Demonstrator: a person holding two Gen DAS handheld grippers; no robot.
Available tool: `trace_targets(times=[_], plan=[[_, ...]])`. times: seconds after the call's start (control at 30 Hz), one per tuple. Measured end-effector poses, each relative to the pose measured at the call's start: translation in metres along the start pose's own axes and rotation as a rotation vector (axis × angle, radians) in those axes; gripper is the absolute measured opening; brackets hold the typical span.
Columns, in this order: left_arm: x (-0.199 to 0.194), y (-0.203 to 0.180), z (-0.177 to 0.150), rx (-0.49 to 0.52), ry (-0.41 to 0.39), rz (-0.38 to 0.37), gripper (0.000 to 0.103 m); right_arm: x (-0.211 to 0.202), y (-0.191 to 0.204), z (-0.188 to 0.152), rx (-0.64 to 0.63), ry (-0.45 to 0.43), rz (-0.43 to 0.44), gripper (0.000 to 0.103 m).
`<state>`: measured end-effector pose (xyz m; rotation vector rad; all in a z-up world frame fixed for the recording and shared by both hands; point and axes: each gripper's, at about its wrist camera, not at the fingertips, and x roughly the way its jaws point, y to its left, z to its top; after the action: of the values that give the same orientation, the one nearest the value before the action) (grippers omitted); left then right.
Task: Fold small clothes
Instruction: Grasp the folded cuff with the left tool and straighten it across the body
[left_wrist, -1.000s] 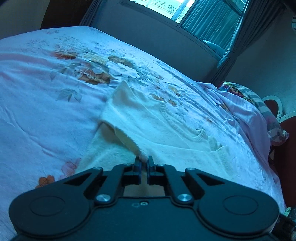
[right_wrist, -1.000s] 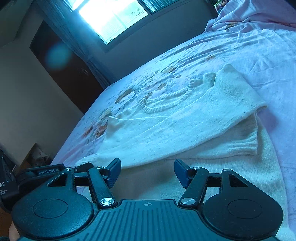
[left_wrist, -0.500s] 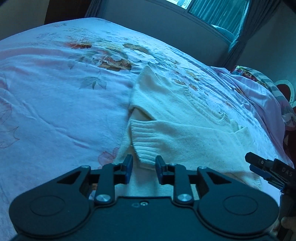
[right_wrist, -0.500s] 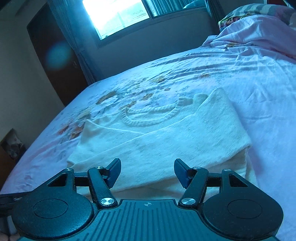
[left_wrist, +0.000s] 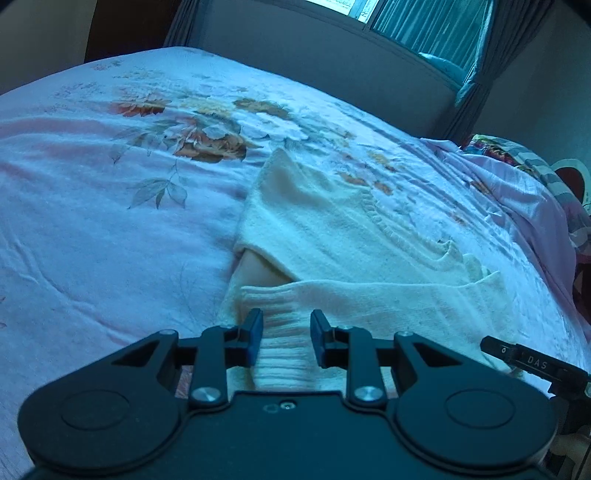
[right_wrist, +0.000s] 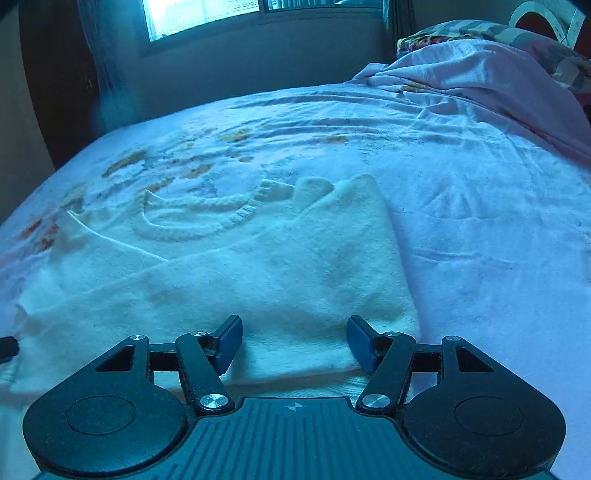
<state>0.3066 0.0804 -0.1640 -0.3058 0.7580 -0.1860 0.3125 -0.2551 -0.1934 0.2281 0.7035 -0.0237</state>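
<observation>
Your left gripper sits with jaws apart over the ribbed cuff — cream sweater spread beyond it on the floral bedsheet.

I saw the bed spread with a pale pink floral sheet, rumpled in long creases. A cream knitted sweater lay flat on the sheet, its sleeves folded across its body. Beyond the sweater, toward the head of the bed, a bunched pink blanket rested on the sheet, with a striped pillow behind it.
</observation>
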Motion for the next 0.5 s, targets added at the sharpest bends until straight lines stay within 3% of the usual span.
trace_targets(times=[0.13,0.23,0.33,0.4,0.5], plan=[[0.005,-0.013,0.002,0.062,0.004,-0.012,0.027,0.001,0.007,0.022,-0.017,-0.07,-0.008,0.063],[0.024,-0.011,-0.002,0.068,0.034,0.026,0.027,0.022,0.006,0.038,-0.026,-0.051,-0.034,0.063],[0.029,-0.011,-0.002,0.091,0.029,0.037,0.027,0.055,-0.006,0.042,-0.064,0.033,-0.116,0.062],[0.03,-0.011,-0.001,0.097,0.035,0.039,0.027,0.061,-0.02,0.044,-0.018,0.033,-0.116,0.062],[0.026,-0.013,-0.001,0.106,0.045,0.045,0.027,0.056,-0.011,0.049,-0.045,0.049,-0.15,0.062]])
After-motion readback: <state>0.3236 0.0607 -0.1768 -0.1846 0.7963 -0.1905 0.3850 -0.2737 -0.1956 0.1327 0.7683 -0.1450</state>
